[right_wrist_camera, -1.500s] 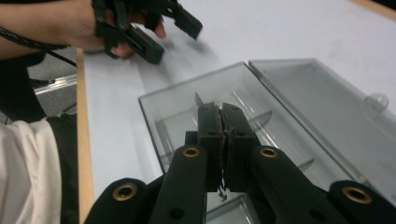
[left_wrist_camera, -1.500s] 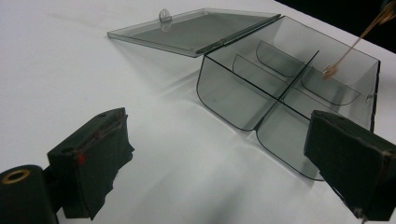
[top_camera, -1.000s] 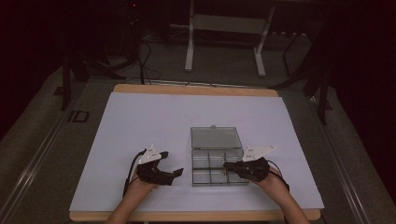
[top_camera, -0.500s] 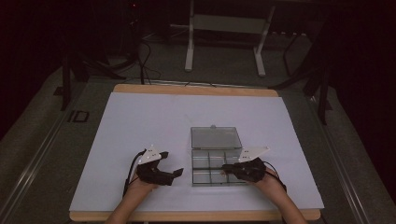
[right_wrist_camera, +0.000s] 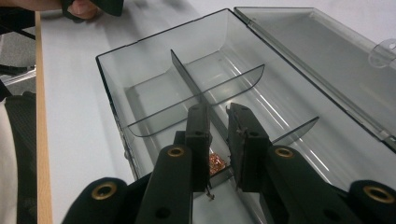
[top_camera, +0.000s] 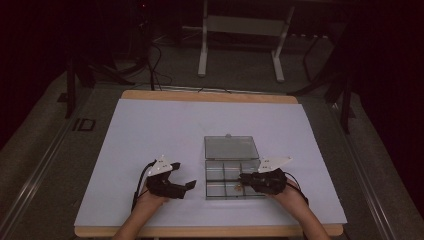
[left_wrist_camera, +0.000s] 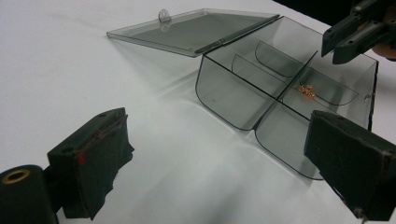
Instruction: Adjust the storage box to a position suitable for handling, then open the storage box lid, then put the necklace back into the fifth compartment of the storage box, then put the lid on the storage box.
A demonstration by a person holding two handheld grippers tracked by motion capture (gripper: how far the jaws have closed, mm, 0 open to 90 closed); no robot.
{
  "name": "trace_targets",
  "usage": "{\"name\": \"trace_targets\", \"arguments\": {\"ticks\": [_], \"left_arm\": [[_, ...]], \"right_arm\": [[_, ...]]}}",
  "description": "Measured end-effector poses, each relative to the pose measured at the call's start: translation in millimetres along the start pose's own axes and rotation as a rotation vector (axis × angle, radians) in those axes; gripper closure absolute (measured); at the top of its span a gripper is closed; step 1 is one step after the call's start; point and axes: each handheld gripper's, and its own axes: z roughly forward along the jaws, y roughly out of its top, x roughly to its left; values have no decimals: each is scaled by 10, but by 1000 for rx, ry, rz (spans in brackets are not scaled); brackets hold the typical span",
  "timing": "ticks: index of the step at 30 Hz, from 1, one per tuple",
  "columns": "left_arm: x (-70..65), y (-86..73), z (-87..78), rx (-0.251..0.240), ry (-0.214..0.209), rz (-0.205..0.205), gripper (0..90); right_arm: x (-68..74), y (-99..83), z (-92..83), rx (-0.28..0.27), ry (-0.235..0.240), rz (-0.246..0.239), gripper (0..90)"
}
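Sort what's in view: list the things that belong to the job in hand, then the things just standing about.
In the job:
- clear box, lid open
- small copper bits in one compartment
- right gripper, jaws just opening a little above the bits, nothing between them
- left gripper, open beside the box

Standing about:
- table
- white frame on the floor behind

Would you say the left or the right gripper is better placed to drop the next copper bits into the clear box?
Right, probably: the right gripper hangs over the copper bits in the clear box; the left gripper waits open beside it.
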Motion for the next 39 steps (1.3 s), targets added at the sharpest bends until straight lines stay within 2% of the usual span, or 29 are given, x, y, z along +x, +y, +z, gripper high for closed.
{"name": "trace_targets", "arguments": {"ticks": [4, 7, 9, 11, 12, 15, 16, 18, 20, 26, 29, 33, 36, 39], "left_arm": [[-7, 6, -8, -10, 14, 5, 76], [-4, 18, -25, -22, 22, 4, 76], [0, 18, -32, -23, 25, 6, 76], [2, 16, -31, -23, 24, 4, 76], [2, 16, -31, -23, 24, 4, 76], [-9, 15, -13, -15, 13, 4, 76], [-10, 15, -12, -13, 12, 4, 76], [-15, 15, -5, -10, 7, 6, 76], [-17, 17, 2, -4, 8, 12, 76], [-30, 57, 7, 0, -1, 33, 76], [-67, 97, 16, -9, -14, 75, 74], [-117, 160, 37, -30, -24, 127, 74], [-124, 215, 58, -42, -38, 119, 75], [-112, 288, 80, -44, -63, 77, 74]], "right_arm": [[-2, 5, -44, -12, -4, -2, 739], [-5, 5, -76, -26, -18, 4, 619], [-14, 1, -96, -43, -29, 14, 497], [-21, -6, -121, -59, -51, 20, 423], [-21, -6, -121, -59, -51, 20, 423], [-65, -17, -177, -87, -75, 49, 304], [-92, -24, -205, -103, -73, 76, 281], [-106, -30, -230, -121, -74, 90, 244], [-134, -40, -268, -139, -66, 108, 166], [-220, -96, -376, -171, -79, 128, 160], [-225, -138, -412, -159, -135, 92, 168], [-235, -187, -440, -137, -188, 66, 173], [-259, -216, -465, -130, -209, 52, 191], [-293, -230, -500, -143, -213, 44, 190]]}}
